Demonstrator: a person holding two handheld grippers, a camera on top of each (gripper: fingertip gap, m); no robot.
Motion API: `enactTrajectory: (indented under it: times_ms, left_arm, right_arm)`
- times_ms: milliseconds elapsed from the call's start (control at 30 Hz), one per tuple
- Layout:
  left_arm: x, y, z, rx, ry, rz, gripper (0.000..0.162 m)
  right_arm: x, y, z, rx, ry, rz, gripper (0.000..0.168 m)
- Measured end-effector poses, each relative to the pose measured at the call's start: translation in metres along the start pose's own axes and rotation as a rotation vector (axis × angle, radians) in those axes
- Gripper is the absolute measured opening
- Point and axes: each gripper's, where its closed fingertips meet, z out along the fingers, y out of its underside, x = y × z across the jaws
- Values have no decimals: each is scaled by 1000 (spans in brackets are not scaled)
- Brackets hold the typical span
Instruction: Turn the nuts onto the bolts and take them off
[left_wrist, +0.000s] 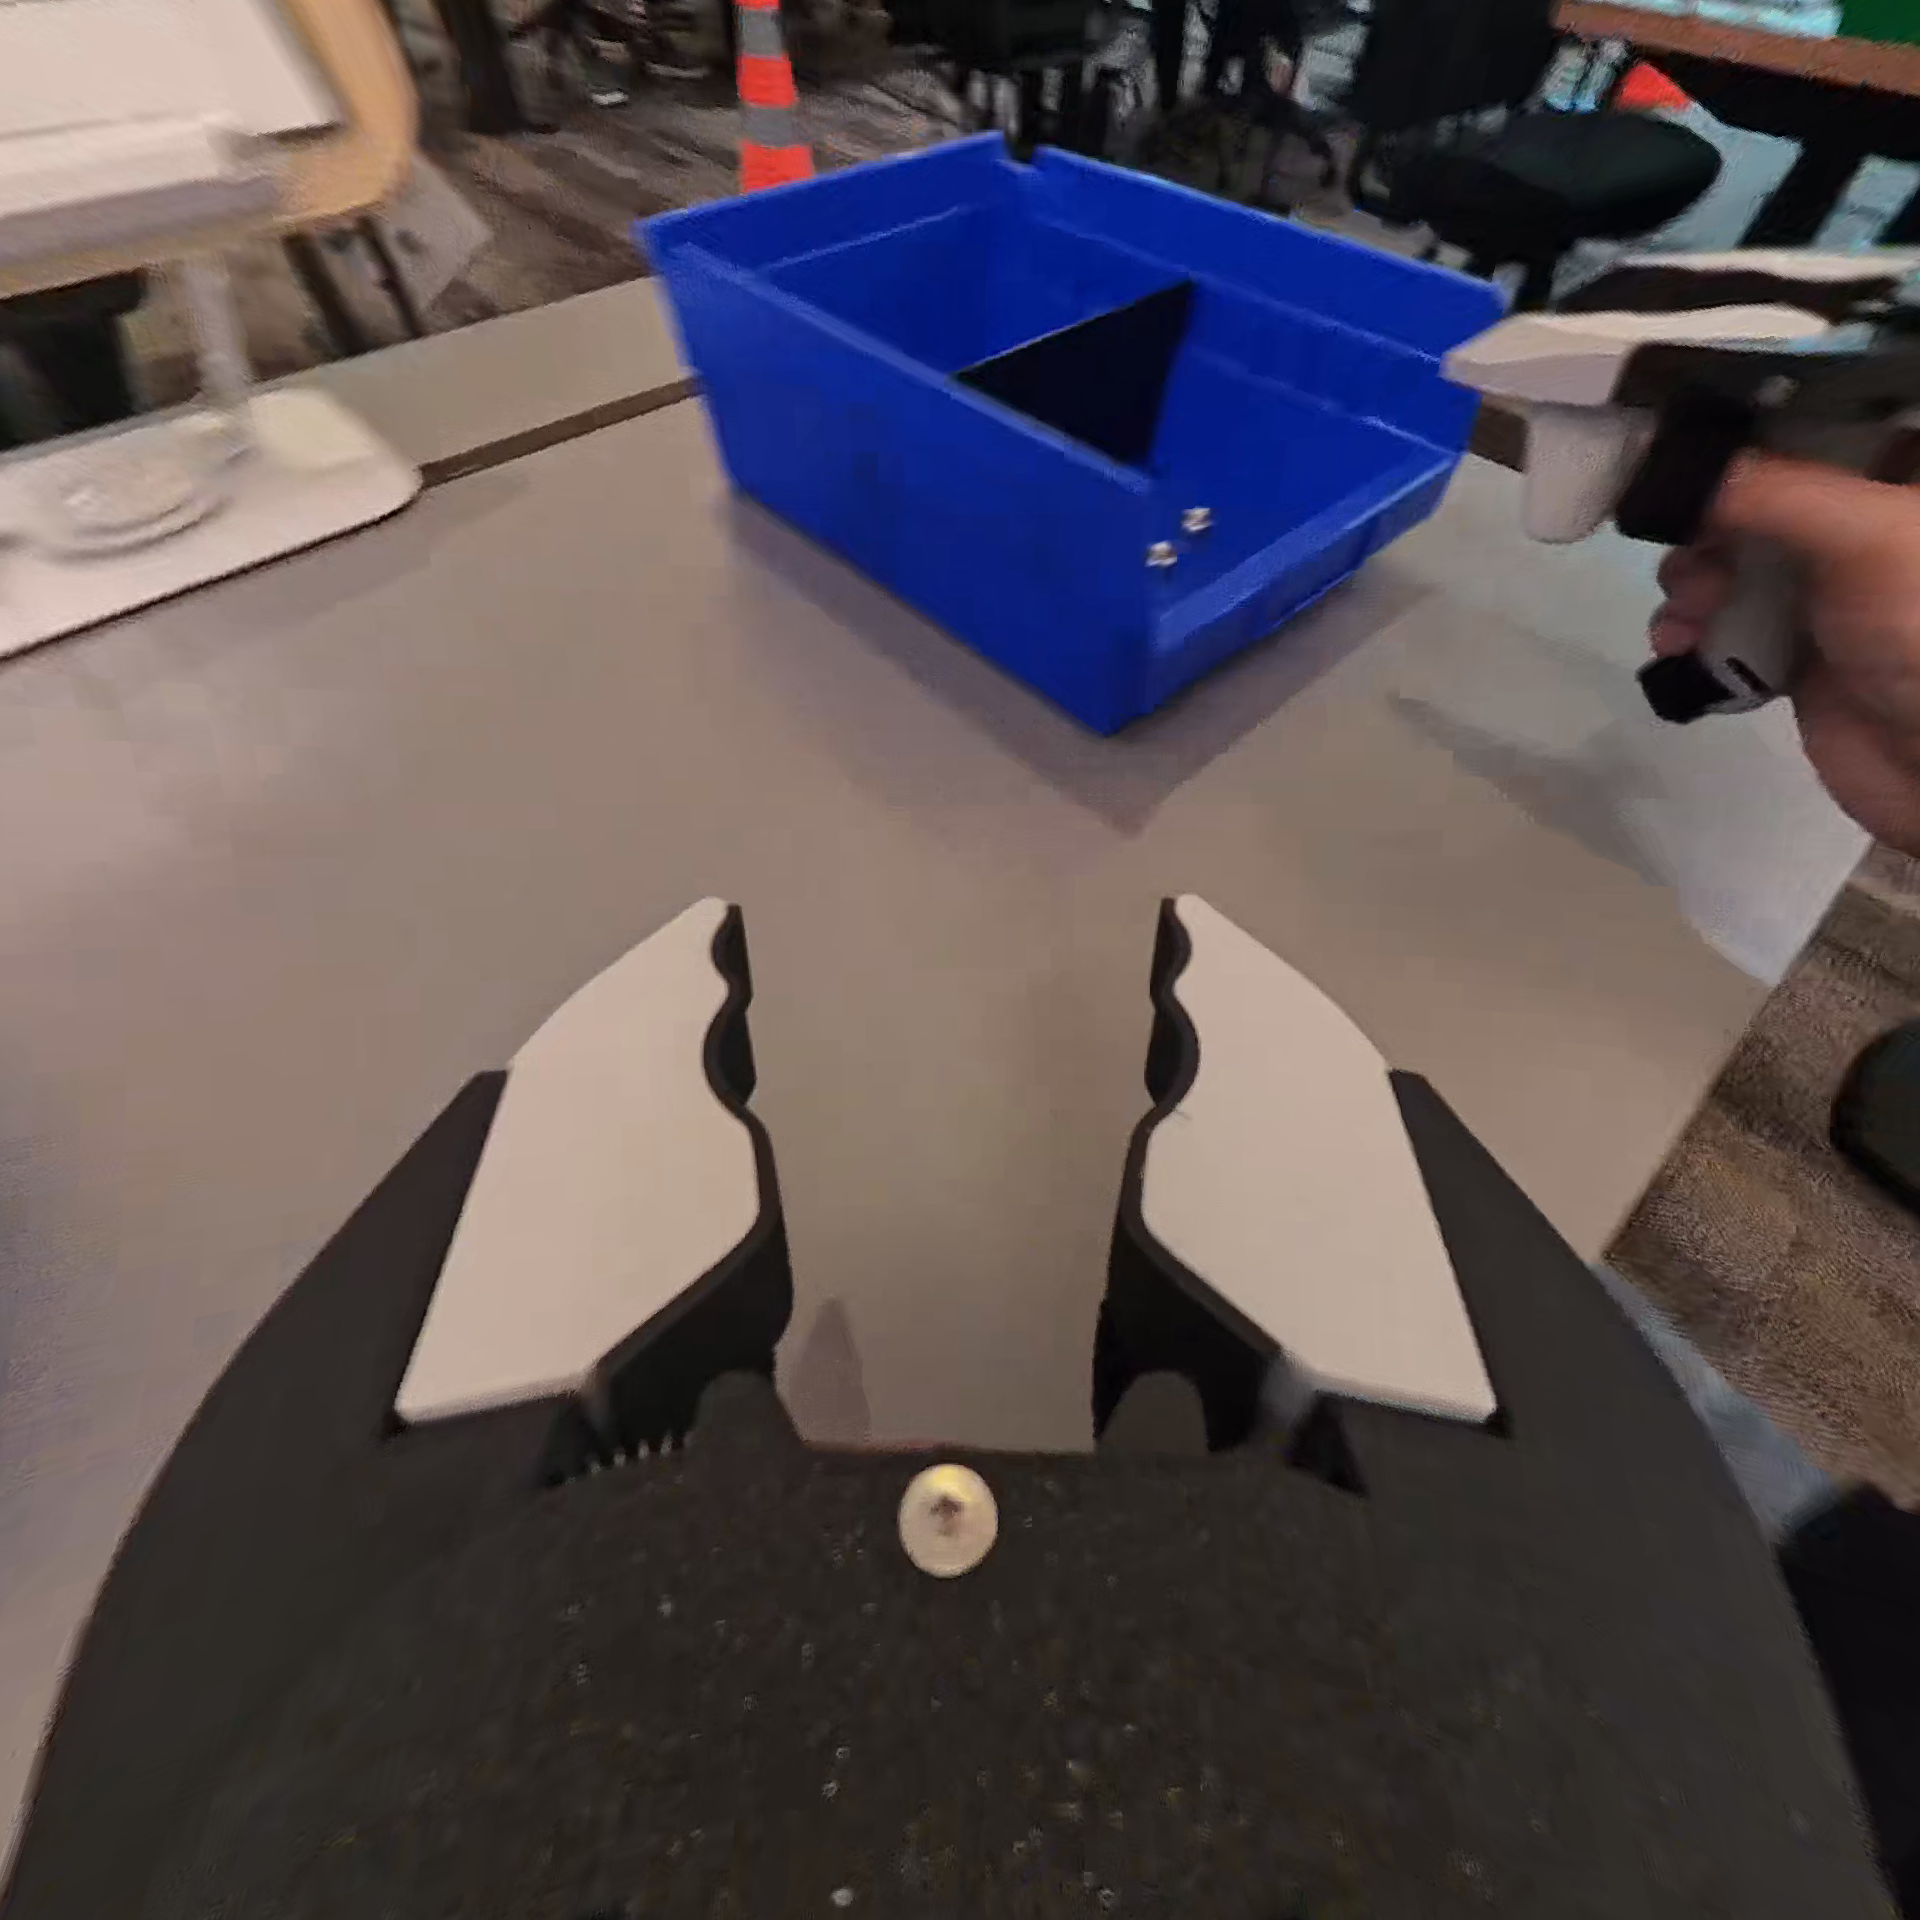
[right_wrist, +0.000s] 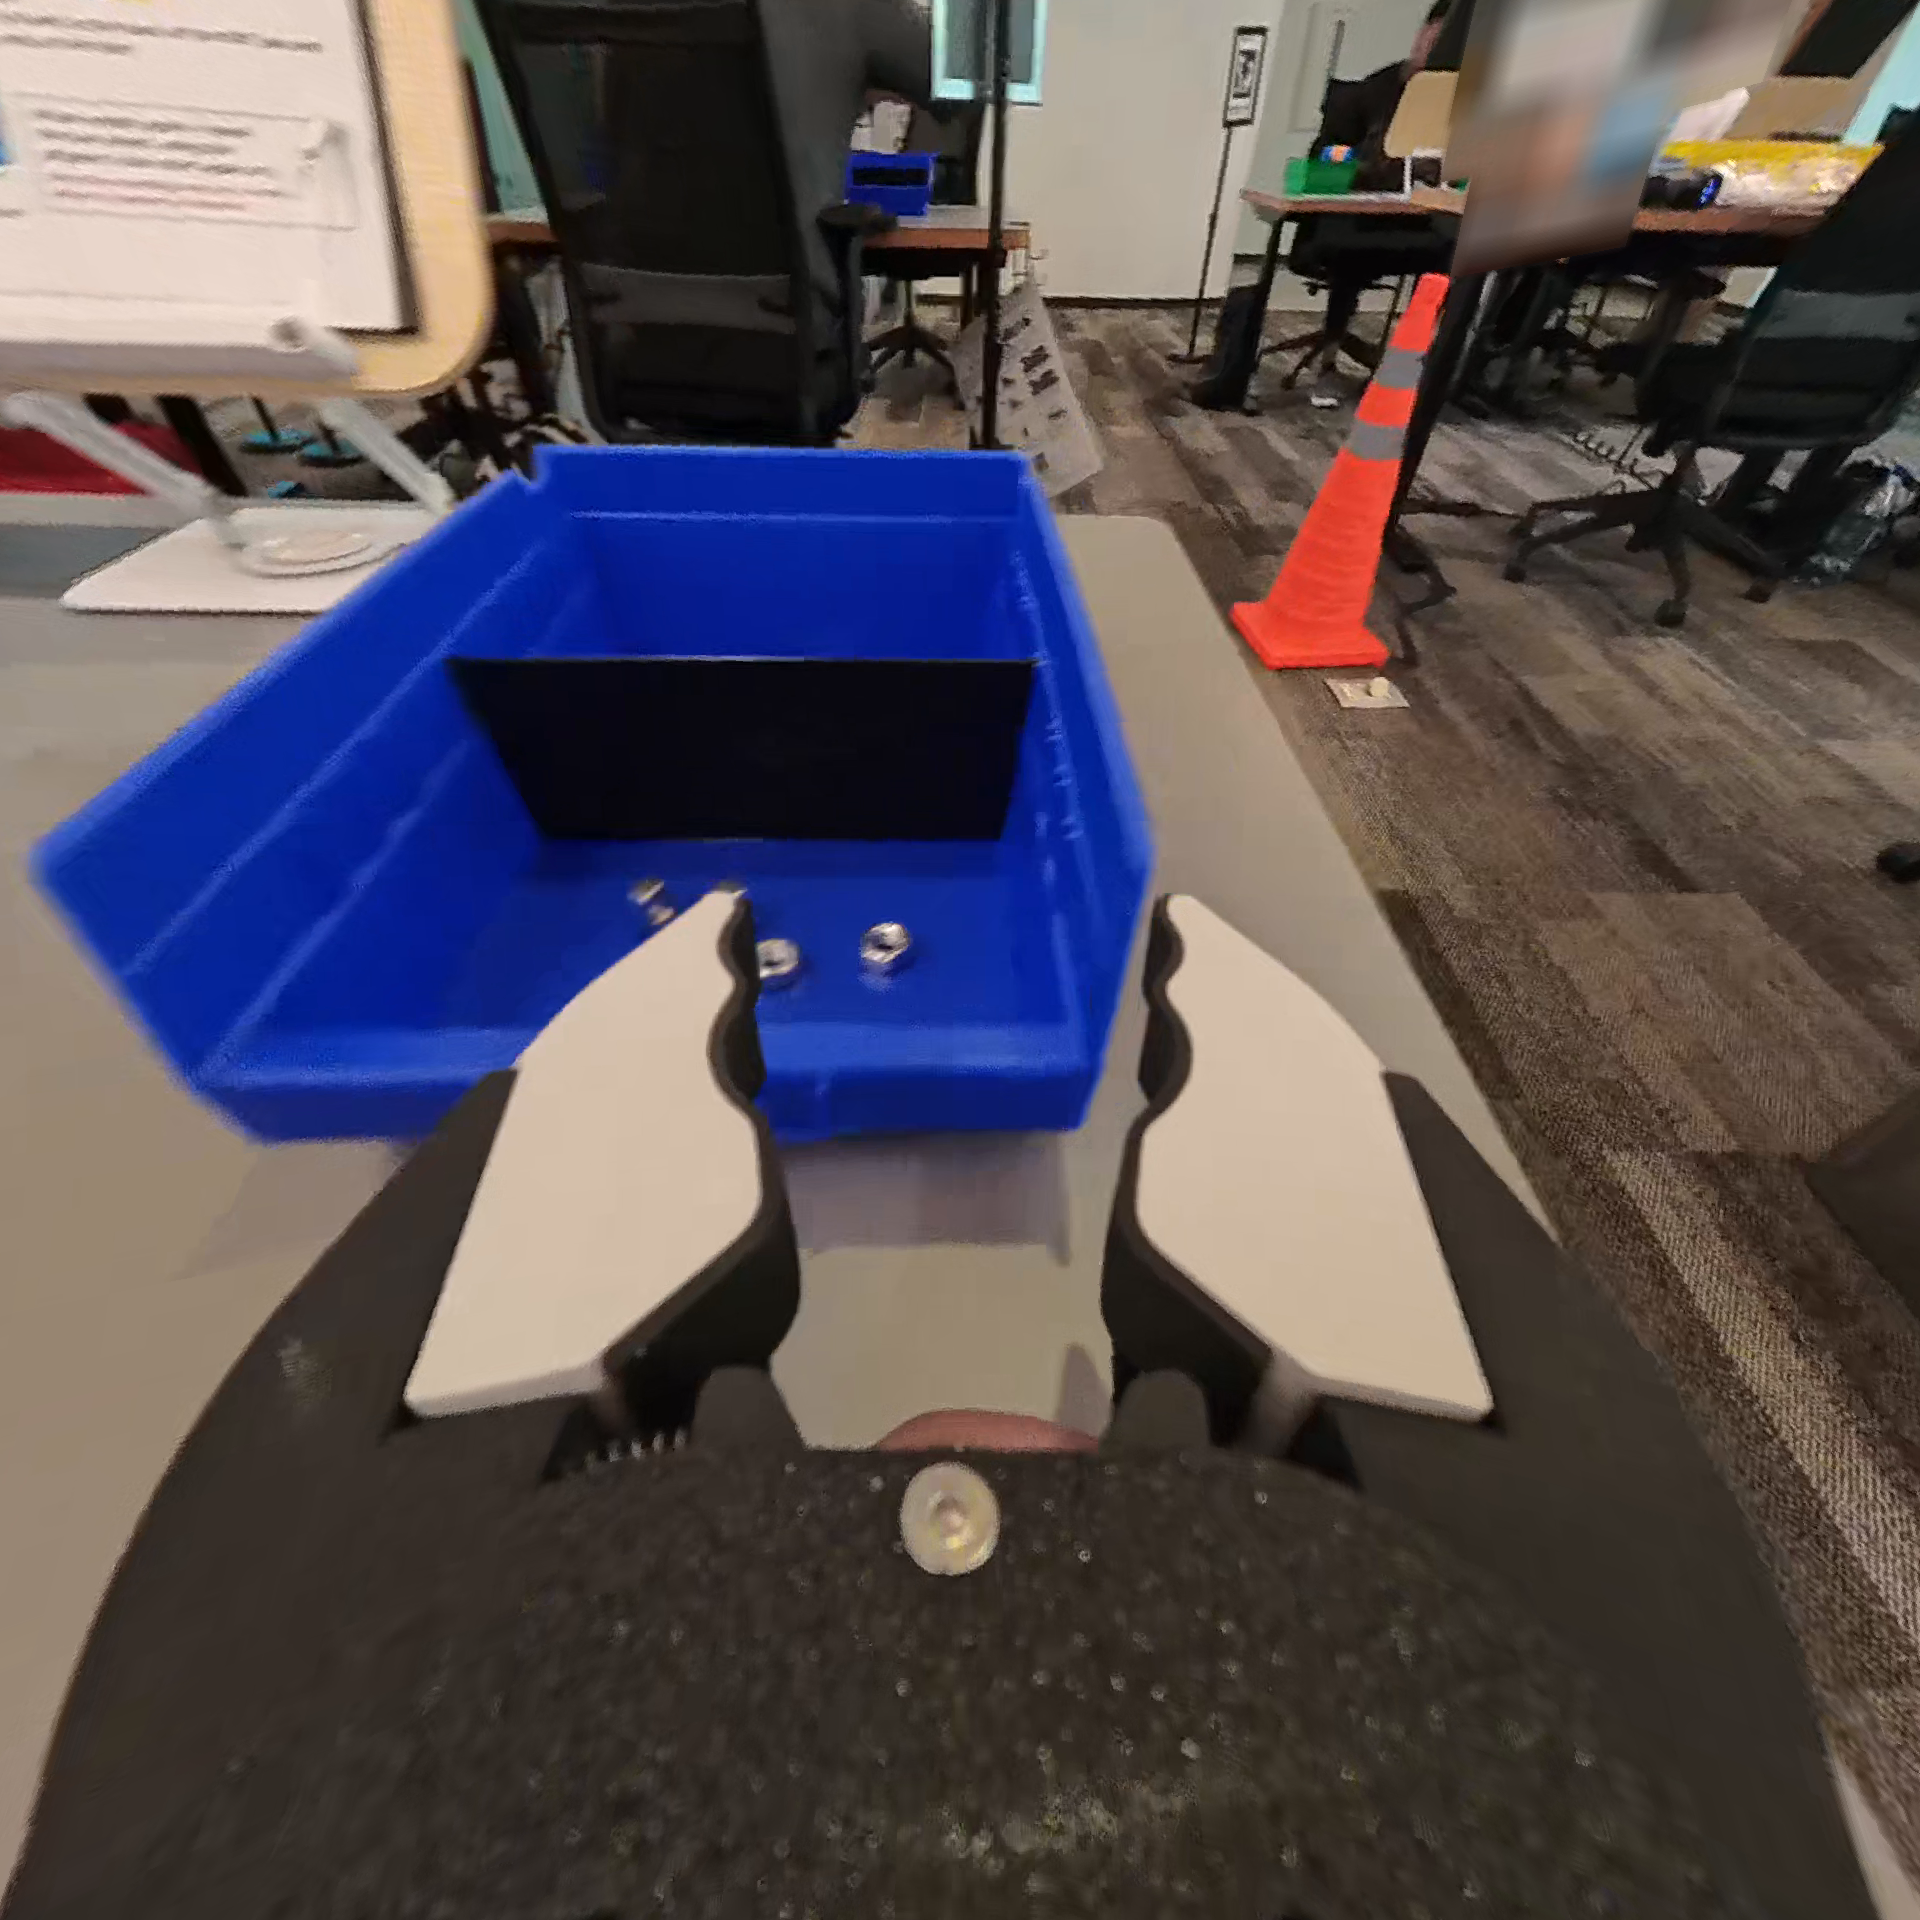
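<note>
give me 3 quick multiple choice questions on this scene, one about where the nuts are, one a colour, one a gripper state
1. Where do the nuts lie?
A. in the bin's near compartment
B. behind the divider
C. on the table

2. What colour is the bin?
A. red
B. blue
C. green

3. How does the right gripper stand?
A. shut on a nut
B. shut, empty
C. open, empty

Key:
1 A, the nuts sit on the bin floor in front of the black divider.
2 B, its walls are blue.
3 C, a wide gap shows between its fingers.

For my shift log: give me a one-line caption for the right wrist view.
Open right tongs hover before the blue bin, nuts loose in its near compartment.
</note>
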Motion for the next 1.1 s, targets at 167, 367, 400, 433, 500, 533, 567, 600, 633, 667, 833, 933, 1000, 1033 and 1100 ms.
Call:
enactTrajectory:
  times_ms: [167,367,400,433,500,533,567,600,633,667,833,933,1000,1033,1100]
  left_arm:
    - [50,-33,121,-69,-52,93,75]
    - [31,-37,184,-123,-189,2,24]
    - [24,-38,185,-121,-215,-25,19]
    - [18,-38,184,-129,-230,-48,15]
    - [2,-37,181,-144,-273,-88,8]
    - [-5,-38,177,-142,-291,-108,5]
    - [-13,-37,172,-140,-300,-132,4]
    - [-20,-37,164,-130,-302,-158,4]
    - [-28,-36,154,-116,-304,-173,4]
    - [-38,-35,142,-101,-311,-173,4]
    - [-107,-25,55,-47,-432,-161,3]
    - [-148,-10,6,-45,-511,-165,3]
    - [-171,4,-18,-62,-550,-166,3]
    - [-179,11,-26,-66,-558,-178,3]
    - [-190,24,-34,-79,-563,-192,3]
  right_arm:
    - [21,4,45,-69,-52,92,71]
    - [19,17,63,-148,-28,154,28]
    - [20,19,60,-168,-9,175,14]
    - [20,20,57,-181,15,196,6]
    - [7,19,52,-179,14,195,5]
    - [0,17,48,-181,30,190,5]
    - [-9,14,44,-181,47,182,5]
    - [-20,8,40,-171,55,178,4]
    - [-33,2,37,-154,55,170,5]
    - [-48,-4,34,-132,51,160,5]
    - [-153,-20,31,-91,-34,136,5]
    - [-217,-9,39,-146,-72,91,5]
    - [-252,-2,42,-164,-117,98,5]
    - [-266,2,42,-173,-131,96,5]
    - [-282,9,42,-188,-144,80,5]
